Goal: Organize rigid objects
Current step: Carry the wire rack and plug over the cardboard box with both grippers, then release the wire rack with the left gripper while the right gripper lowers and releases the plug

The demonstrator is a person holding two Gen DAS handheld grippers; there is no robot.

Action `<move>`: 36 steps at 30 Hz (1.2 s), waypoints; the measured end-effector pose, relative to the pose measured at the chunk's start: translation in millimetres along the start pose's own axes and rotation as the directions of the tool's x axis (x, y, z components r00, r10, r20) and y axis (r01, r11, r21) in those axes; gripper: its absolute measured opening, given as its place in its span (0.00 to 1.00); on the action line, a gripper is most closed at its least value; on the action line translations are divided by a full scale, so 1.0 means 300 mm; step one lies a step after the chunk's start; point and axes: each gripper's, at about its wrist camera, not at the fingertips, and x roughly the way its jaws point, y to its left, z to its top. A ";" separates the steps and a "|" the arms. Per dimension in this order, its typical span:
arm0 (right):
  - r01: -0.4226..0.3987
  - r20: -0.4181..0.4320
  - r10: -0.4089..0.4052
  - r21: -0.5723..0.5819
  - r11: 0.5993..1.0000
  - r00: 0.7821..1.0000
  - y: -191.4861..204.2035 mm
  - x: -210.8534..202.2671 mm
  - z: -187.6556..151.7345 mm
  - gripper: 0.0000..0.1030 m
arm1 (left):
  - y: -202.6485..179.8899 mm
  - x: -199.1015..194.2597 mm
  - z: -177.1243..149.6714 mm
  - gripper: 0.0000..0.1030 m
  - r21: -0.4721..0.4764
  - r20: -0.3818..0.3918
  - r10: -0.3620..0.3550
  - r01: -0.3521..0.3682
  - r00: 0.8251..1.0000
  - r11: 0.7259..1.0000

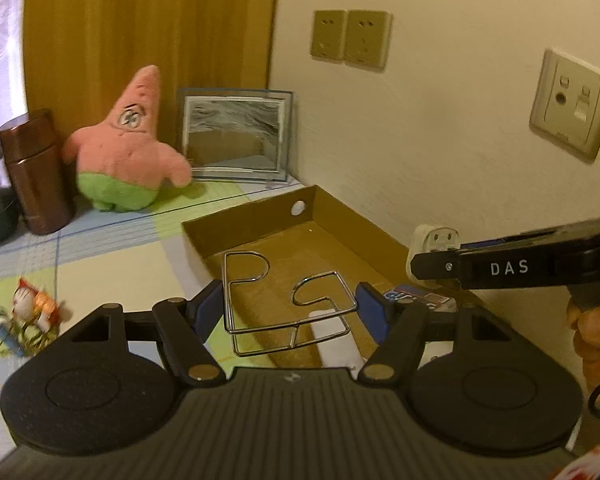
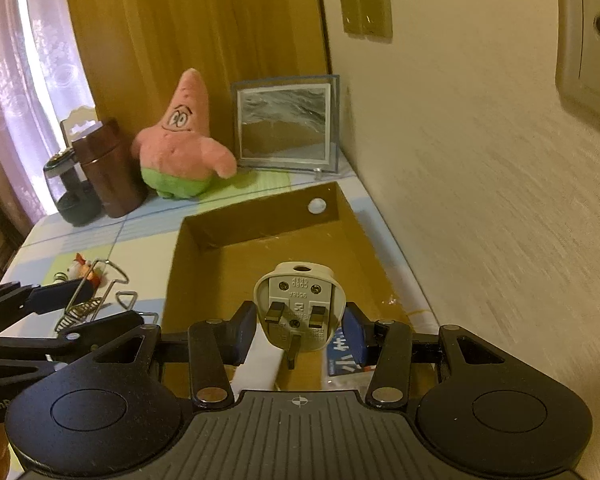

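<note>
Cardboard box [image 2: 260,236]: white stick [image 2: 260,364], blue card [image 2: 340,356]

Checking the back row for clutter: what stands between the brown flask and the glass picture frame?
The pink star plush stands between the brown flask and the glass picture frame, plain in both wrist views.

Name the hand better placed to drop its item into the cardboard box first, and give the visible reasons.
Right, probably. Its gripper holds the beige three-pin plug over the brown cardboard box. The left gripper holds the bent wire rack near the box's edge.
</note>
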 end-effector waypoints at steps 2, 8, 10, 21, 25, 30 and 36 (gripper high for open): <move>0.001 -0.005 -0.001 0.000 1.000 1.000 -0.014 0.017 0.005 0.42 | -0.013 0.033 0.006 0.65 0.025 -0.006 -0.010 0.010 1.000 1.000; -0.001 -0.023 0.001 0.011 1.000 1.000 -0.051 0.075 0.014 0.42 | -0.035 0.115 0.004 0.65 0.057 -0.022 -0.020 0.021 1.000 0.998; -0.001 -0.027 0.001 0.016 1.000 1.000 -0.061 0.089 0.015 0.42 | -0.037 0.143 0.004 0.65 0.057 -0.031 -0.023 0.025 0.999 0.998; 0.002 -0.044 -0.001 0.024 1.000 0.999 -0.092 0.148 0.008 0.42 | -0.025 0.258 -0.009 0.65 0.059 -0.075 -0.024 0.029 0.997 0.998; 0.003 -0.046 -0.002 0.028 1.000 0.999 -0.096 0.158 0.006 0.42 | -0.018 0.291 -0.010 0.67 0.046 -0.105 -0.010 0.015 0.994 0.999; 0.003 -0.046 -0.002 0.026 1.000 0.999 -0.094 0.161 0.003 0.42 | 0.004 0.267 0.003 0.70 0.027 -0.079 -0.001 0.003 0.997 1.000; 0.000 -0.040 0.001 0.031 1.000 0.999 -0.090 0.152 0.009 0.42 | 0.033 0.223 0.012 0.70 0.020 -0.058 0.020 -0.019 0.998 1.000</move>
